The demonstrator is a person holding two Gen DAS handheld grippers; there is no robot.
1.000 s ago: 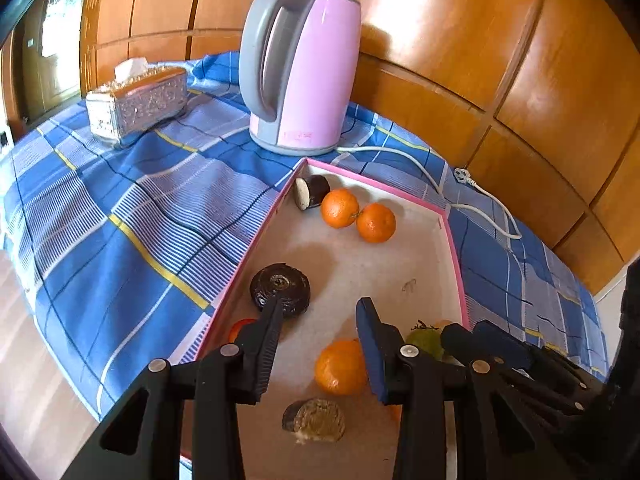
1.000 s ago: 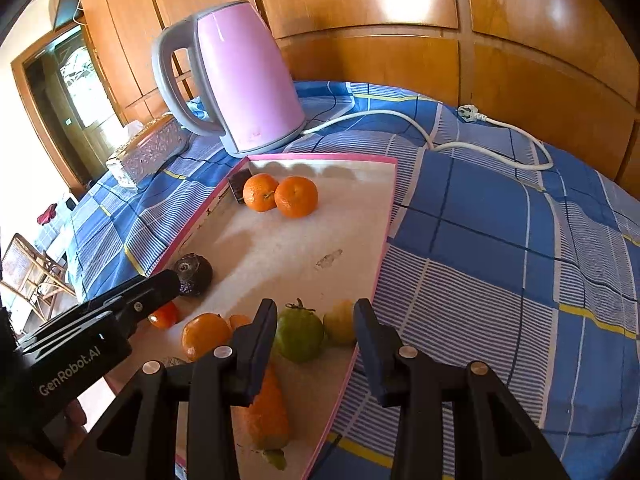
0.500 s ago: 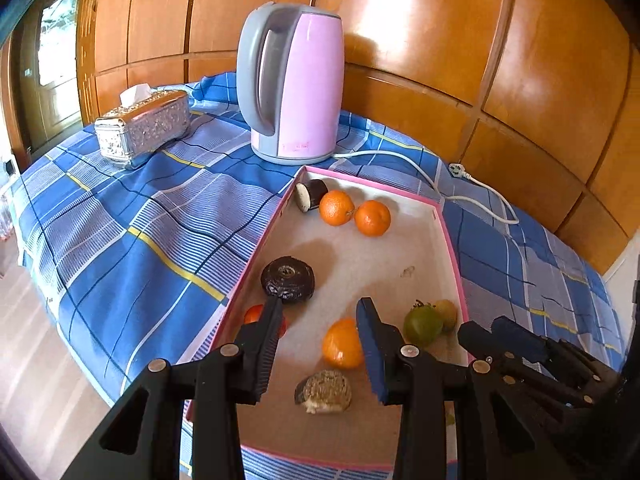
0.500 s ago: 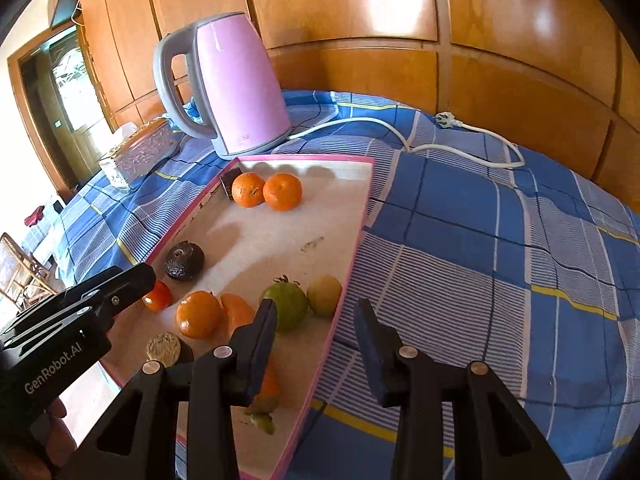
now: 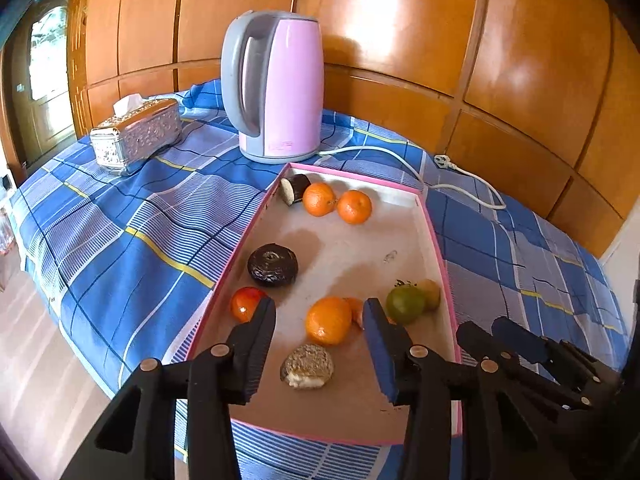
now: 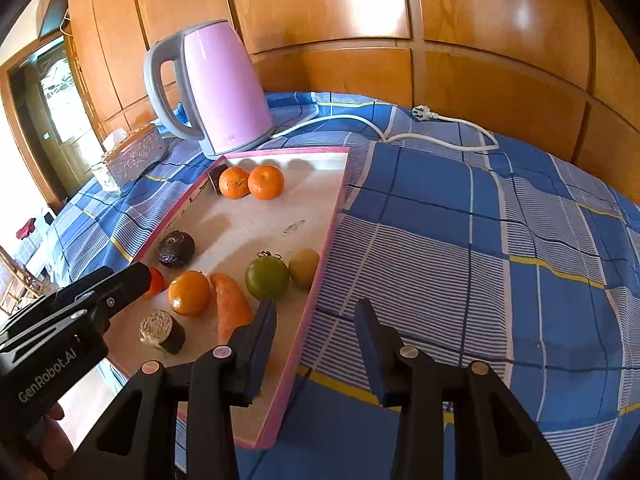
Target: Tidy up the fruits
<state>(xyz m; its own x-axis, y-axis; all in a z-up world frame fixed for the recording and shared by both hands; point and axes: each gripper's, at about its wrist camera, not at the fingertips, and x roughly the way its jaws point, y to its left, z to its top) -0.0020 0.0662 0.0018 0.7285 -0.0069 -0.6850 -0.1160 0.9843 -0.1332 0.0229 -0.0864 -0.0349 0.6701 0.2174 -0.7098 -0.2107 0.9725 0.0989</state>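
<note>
At the bottom of both wrist views the left gripper (image 5: 320, 316) and right gripper (image 6: 316, 320) hang with jaws spread wide, holding nothing. Just past the left one, inside the pink-rimmed tray (image 5: 436, 240), lie a cut brown-skinned piece (image 5: 307, 366), a glossy orange (image 5: 329, 320), a small red fruit (image 5: 245, 304), a carrot (image 6: 230, 308), then a green tomato (image 5: 405, 304) touching a yellowish fruit (image 5: 430, 294) by the right rim. Mid-frame sits a wrinkled dark fruit (image 5: 273, 264); farther up, two oranges (image 5: 337, 203) beside a dark cut piece (image 5: 294, 189). Beyond, on the blue checked cloth (image 5: 120, 232), stand a pink kettle (image 5: 276, 88), its white cord (image 5: 460, 176) and a silver tissue box (image 5: 136, 136) before wooden panelling (image 5: 400, 32).
</note>
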